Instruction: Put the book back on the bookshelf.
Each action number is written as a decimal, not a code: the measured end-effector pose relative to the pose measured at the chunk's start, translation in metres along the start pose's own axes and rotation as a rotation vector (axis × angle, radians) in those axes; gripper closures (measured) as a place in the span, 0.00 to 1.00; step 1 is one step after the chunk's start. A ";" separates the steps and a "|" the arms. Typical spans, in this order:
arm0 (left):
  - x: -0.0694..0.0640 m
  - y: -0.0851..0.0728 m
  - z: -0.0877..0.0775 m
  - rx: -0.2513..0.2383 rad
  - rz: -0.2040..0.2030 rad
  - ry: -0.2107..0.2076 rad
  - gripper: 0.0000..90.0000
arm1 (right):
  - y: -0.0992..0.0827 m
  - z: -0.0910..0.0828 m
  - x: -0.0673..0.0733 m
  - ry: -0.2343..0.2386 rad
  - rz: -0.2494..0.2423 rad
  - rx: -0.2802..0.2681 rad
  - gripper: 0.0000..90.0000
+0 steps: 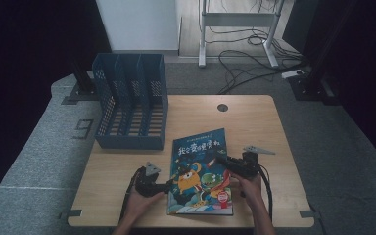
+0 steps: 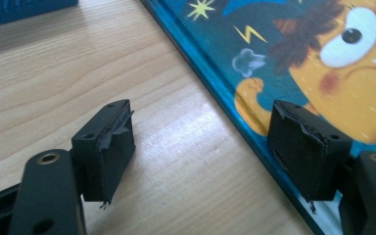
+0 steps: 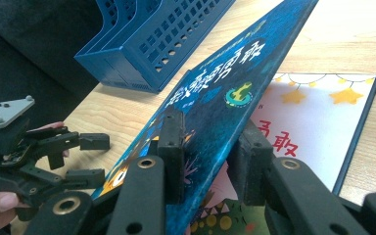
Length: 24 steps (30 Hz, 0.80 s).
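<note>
Room: dark curtains on both sides, grey carpet, a desk frame with loose cables at the back; nothing there bears on the work.
Table (image 1: 127, 161): pale wood, broad enough for a book to lie flat and open out, which is likely why the work happens near its front edge, close to the person.
File rack (image 1: 129, 107): blue mesh, three upright slots, standing at the table's back left, well apart from the book; it looks like the place where books get stood, though that is a guess.
Picture book (image 1: 200, 171): blue cartoon cover, lying near the front edge between the two hands, spine toward the left gripper.
Front cover (image 3: 215, 98): raised at a slant off the first page, whose stars and red characters show beneath; lifted, as I judge, to open the book.
Right gripper (image 3: 208, 161): jaws pinching the cover's free edge, one pad above and one below, so the board can swing about the spine.
Left gripper (image 2: 200, 147): jaws spread and empty, straddling the spine edge low over the table, probably to keep the book from sliding.
</note>
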State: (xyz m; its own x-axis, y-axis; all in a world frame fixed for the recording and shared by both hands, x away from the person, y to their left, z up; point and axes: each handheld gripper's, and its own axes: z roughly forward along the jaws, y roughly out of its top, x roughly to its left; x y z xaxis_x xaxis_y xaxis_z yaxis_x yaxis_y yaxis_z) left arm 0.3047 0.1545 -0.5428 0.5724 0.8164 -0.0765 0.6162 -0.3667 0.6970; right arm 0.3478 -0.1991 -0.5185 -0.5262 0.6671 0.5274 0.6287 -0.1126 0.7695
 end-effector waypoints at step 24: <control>-0.060 -0.008 -0.012 0.017 0.155 -0.190 0.19 | 0.005 -0.021 -0.013 -0.070 0.051 -0.057 0.79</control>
State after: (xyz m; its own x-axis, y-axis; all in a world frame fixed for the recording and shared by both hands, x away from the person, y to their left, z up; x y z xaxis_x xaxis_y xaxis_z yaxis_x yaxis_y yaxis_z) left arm 0.2591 0.1142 -0.5357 0.7513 0.6519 -0.1033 0.5211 -0.4898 0.6989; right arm 0.3455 -0.2234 -0.5139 -0.4512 0.7092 0.5417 0.6189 -0.1885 0.7625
